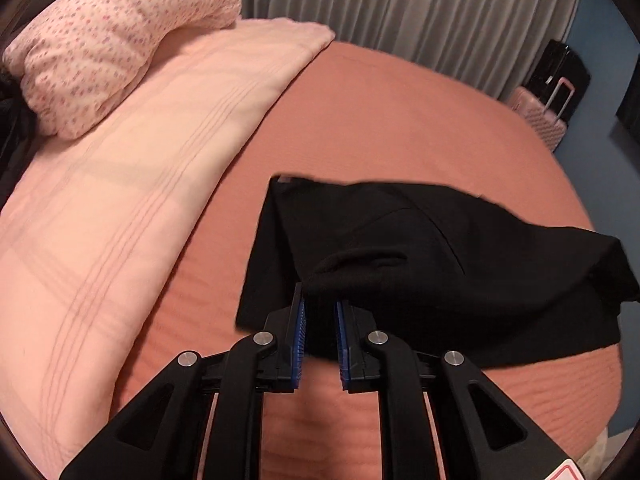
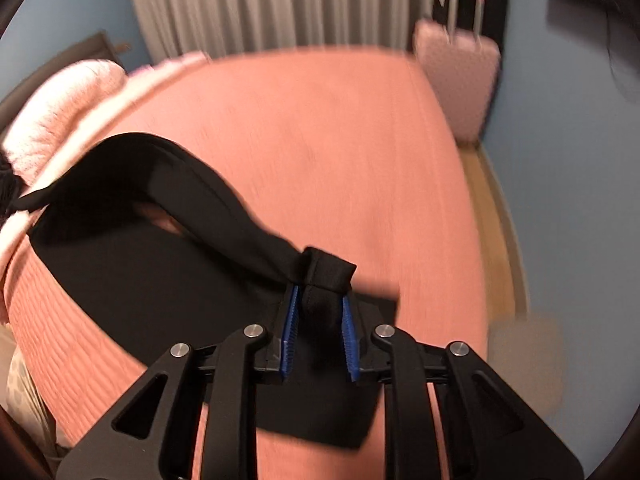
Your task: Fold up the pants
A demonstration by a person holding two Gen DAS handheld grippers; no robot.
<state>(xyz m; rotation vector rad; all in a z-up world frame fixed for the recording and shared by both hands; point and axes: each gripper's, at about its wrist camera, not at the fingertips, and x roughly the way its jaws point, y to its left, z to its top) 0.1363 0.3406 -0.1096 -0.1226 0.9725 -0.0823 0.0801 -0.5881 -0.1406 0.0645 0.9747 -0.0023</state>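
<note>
Black pants lie partly folded on the salmon bedspread. My left gripper is shut on a bunched edge of the pants, its blue pads pinching the cloth just above the bed. In the right wrist view my right gripper is shut on a folded hem corner of the pants, lifted so that a band of fabric stretches up and away to the left. The lower layer stays flat on the bedspread.
A pale pink duvet and a floral pillow lie along the left of the bed. Grey curtains hang behind. A pink suitcase stands by the blue wall, beside the bed's right edge and a strip of wooden floor.
</note>
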